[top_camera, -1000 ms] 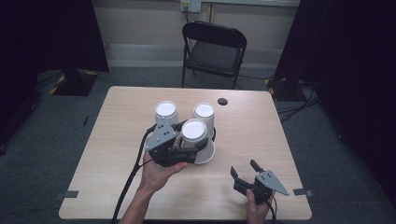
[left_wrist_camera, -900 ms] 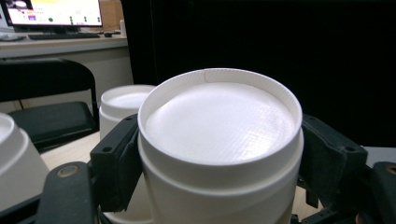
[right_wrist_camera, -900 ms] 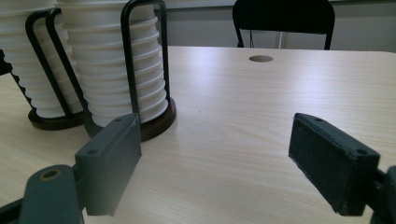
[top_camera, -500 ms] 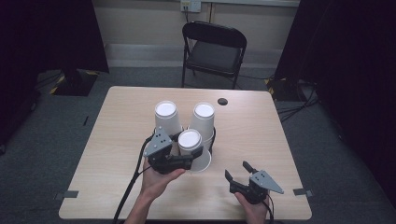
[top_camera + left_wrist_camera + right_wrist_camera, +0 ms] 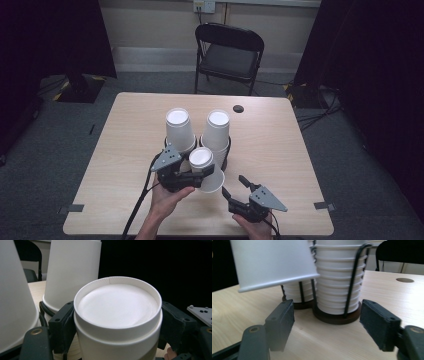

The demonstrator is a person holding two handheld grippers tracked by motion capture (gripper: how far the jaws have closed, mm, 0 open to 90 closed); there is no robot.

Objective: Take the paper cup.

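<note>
My left gripper is shut on a single white paper cup, held bottom-up and tilted just in front of two stacks. In the left gripper view the cup sits between both black jaws. The left cup stack and right cup stack stand upside down in black wire holders. My right gripper is low at the table's near edge, right of the held cup; its jaws have just been closing, with nothing between them. In the right gripper view the held cup's rim hangs at upper left.
The light wooden table has a dark round hole near its far edge. A black folding chair stands behind the table. Cables trail from both grippers toward the near edge.
My left gripper has come down and toward me with the cup, away from the stack tops. My right gripper has slid left toward the held cup, with its jaws a little narrower.
</note>
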